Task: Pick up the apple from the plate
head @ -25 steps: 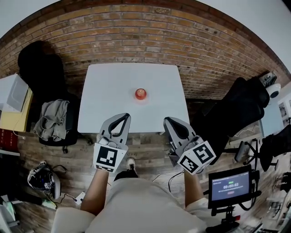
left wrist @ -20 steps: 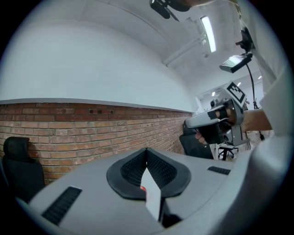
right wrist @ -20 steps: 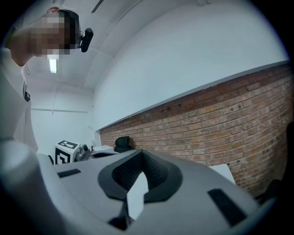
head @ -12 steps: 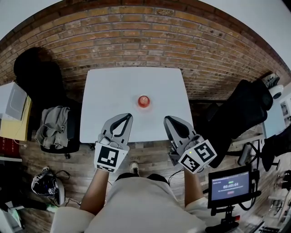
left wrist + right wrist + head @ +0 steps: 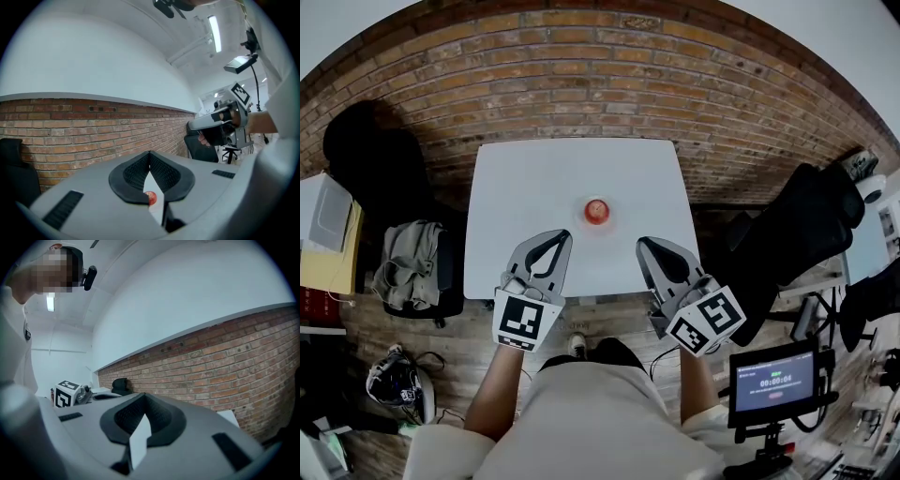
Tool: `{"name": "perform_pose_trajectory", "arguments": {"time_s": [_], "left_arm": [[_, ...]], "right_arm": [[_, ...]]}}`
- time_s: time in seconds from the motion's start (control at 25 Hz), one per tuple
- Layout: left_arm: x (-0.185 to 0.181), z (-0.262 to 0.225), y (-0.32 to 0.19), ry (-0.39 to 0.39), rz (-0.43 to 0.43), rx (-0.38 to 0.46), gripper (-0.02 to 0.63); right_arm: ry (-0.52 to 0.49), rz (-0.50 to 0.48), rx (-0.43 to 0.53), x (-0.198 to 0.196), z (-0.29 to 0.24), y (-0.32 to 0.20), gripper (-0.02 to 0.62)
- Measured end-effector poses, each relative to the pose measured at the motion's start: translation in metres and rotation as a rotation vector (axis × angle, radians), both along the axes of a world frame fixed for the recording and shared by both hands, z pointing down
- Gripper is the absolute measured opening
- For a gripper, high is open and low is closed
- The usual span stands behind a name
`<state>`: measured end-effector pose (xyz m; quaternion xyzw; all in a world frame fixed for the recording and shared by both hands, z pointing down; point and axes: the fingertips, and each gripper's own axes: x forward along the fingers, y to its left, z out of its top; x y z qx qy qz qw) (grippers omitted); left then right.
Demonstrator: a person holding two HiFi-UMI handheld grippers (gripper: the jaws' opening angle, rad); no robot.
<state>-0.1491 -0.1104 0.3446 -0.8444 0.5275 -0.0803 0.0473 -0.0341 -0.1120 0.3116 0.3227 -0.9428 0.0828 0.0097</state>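
Apple (image 5: pixel 596 210), head view: a small red ball near the middle of the white table (image 5: pixel 525 178). It lies ahead of both tools, between them and well apart from each.
Plate, head view: too small to tell from the white tabletop. Only a faint pale ring shows around the apple.
Left gripper (image 5: pixel 557 237), head view: held over the table's near edge, tips together, nothing in it. Its marker cube (image 5: pixel 525 322) faces the camera and hides the hand behind it.
Right gripper (image 5: pixel 645 246), head view: at the same edge, tips together, empty.
Surroundings, head view: a brick wall (image 5: pixel 581 66) stands behind the table. A black chair (image 5: pixel 370 131) is at left, with grey clothes (image 5: pixel 411 246) heaped on another seat. A small screen (image 5: pixel 773 382) on a stand is at lower right, its print too small to read.
Jaws, left gripper view: closed tip to tip, gripping nothing. The narrow wedge below the tips shows a sliver of table with the apple, partly cut off by the left pad.
Extra, left gripper view: the right gripper shows side-on at right, with a bare forearm (image 5: pixel 262 123) behind it.
Jaws, right gripper view: closed tip to tip, empty. The wedge shows only bare white table, so the apple appears in the other two views alone.
Extra, right gripper view: the left gripper shows at far left, mostly as its marker cube. A table corner pokes out past the right jaw, below the brick wall.
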Motion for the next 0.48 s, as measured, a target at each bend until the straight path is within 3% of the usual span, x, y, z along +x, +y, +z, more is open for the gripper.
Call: {"name": "perform_pose_trajectory", "arguments": {"time_s": [0.2,0.48], "left_arm": [[0.001,0.005,-0.010,-0.003,-0.020,-0.017,0.006],[0.017,0.009,-0.031,-0.022,-0.063,-0.042,0.006]], "right_arm": [[-0.045,0.063,-0.011,0.014,-0.001,-0.016,0.002],[-0.068,0.001,-0.022,0.029,-0.002,-0.030,0.002]]}}
